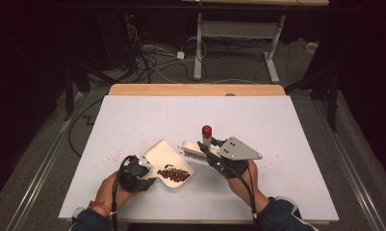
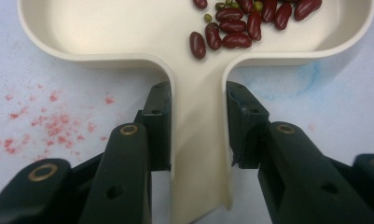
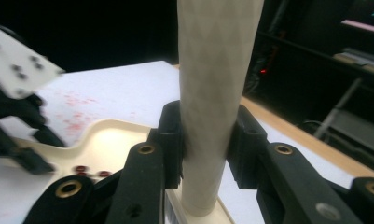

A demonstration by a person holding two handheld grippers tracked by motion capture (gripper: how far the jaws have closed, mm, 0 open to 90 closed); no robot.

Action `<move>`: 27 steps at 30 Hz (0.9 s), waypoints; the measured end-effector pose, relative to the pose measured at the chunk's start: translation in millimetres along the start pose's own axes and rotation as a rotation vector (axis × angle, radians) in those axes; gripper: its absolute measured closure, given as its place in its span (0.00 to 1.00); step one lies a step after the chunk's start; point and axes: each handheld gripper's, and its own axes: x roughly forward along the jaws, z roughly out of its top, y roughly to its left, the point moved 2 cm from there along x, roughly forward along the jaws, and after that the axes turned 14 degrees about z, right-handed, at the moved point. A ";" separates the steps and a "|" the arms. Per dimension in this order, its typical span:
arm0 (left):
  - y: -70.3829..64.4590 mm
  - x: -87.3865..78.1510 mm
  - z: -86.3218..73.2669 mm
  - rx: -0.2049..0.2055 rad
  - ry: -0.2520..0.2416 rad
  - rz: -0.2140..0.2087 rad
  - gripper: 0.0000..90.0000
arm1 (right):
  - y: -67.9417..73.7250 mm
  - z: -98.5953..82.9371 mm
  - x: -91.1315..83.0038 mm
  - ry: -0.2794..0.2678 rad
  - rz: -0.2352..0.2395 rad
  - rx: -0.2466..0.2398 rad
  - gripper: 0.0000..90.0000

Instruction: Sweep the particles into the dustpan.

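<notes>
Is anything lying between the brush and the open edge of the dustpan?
Nothing visible. The brush, held by the right gripper, sits right at the dustpan lip, with bare table between. The beans are already inside the pan, which the left gripper holds by its handle.

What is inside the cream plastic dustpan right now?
The cream plastic dustpan holds a pile of dark red kidney beans with a few small green ones. The left gripper clamps its handle, hiding the handle's sides.
</notes>
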 end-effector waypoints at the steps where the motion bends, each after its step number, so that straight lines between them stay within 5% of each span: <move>1: 0.6 -0.5 -0.4 -0.002 0.001 0.000 0.70 | -2.9 -1.4 1.1 0.001 -0.020 -0.003 0.78; 7: 5.2 -1.2 -2.9 -0.004 0.010 -0.002 0.70 | -14.5 -13.8 20.6 0.027 -0.084 0.015 0.78; 11: 10.7 2.3 -3.1 -0.024 0.013 0.003 0.70 | -9.5 -14.7 35.6 0.014 -0.076 0.003 0.78; 13: 11.9 3.3 -2.4 -0.028 0.013 0.006 0.70 | -2.7 -12.9 40.3 0.006 -0.025 0.044 0.78; 21: 11.2 3.0 -2.8 -0.032 0.011 0.010 0.70 | 18.6 0.5 37.1 -0.035 0.078 0.045 0.78; 27: 12.0 3.1 -2.8 -0.031 0.013 0.007 0.70 | 2.1 9.5 34.0 -0.061 -0.005 0.007 0.78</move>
